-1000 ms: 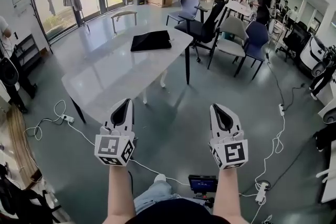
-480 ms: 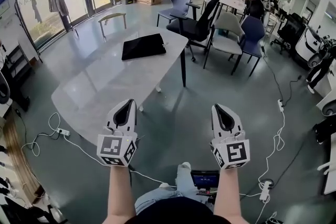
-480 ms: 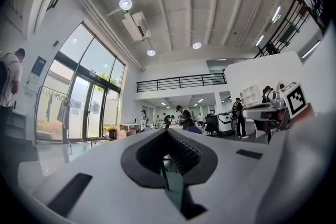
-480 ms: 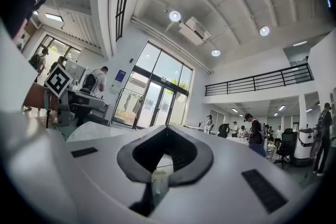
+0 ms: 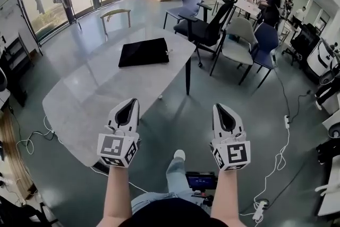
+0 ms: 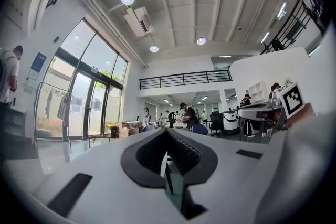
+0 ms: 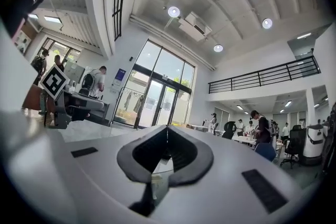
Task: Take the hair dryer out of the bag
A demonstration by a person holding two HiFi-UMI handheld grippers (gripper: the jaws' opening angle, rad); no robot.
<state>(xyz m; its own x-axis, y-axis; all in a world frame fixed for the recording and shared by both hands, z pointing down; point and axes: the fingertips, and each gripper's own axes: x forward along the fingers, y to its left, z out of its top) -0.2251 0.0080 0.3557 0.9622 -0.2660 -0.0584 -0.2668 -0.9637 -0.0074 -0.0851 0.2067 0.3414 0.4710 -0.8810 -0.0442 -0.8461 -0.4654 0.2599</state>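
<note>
Both jaw pairs are shut with nothing between them. The left gripper (image 5: 130, 106) hangs over the near rounded edge of the table (image 5: 85, 94), and the right gripper (image 5: 220, 109) over bare floor (image 5: 175, 114) beside it. The black bag (image 5: 143, 52) lies flat near the table's far end, well apart from both; the hair dryer cannot be made out. Chairs (image 5: 204, 29) crowd the far right corner.

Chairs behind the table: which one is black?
The office chair with a headrest, the one closest to the table corner. Its neighbours are blue or light grey.
</note>
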